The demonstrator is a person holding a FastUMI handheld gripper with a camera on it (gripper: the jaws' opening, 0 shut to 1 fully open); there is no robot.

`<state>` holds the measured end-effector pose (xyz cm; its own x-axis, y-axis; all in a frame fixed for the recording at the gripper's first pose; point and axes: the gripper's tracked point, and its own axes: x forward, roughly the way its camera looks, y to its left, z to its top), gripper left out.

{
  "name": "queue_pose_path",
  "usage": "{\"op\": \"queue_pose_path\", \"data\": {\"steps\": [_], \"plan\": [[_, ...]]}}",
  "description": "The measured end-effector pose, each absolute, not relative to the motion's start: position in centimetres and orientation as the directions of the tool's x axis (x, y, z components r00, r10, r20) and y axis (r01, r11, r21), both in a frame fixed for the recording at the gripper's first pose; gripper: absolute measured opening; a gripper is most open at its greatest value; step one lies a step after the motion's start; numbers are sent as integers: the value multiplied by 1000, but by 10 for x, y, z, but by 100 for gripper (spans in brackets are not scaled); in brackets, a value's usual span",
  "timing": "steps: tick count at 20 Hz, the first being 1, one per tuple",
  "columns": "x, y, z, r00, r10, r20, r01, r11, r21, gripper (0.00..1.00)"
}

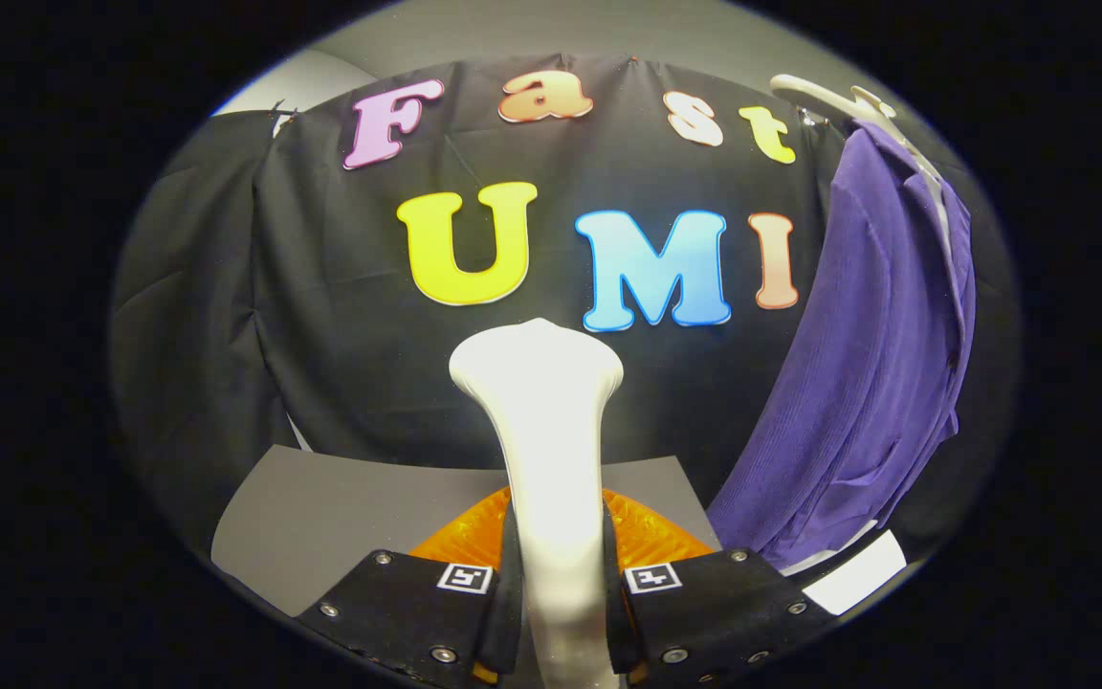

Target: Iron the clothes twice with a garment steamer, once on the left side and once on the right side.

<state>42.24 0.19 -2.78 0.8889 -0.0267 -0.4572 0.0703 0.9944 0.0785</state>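
Note:
A white garment steamer (541, 421) stands upright between my fingers, its flared head rising ahead of them. My gripper (559, 584) is shut on the steamer's handle, one finger pressing each side. A purple garment (867, 364) hangs off to the right on a white hanger (828, 96), against the black cloth wall. The steamer head is well left of the garment and apart from it.
An orange textured piece (642, 536) lies just behind the steamer's handle, over a grey table surface (341, 517). A white sheet (857, 574) shows under the garment's lower edge. The black cloth wall (341, 316) closes off the back.

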Motion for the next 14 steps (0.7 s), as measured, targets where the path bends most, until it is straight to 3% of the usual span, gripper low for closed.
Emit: {"op": "queue_pose_path", "data": {"steps": [6,14], "plan": [[358,4,1,939,-13,-344,29,999,40,34],[247,-29,22,977,-70,-202,78,996,32,34]]}}
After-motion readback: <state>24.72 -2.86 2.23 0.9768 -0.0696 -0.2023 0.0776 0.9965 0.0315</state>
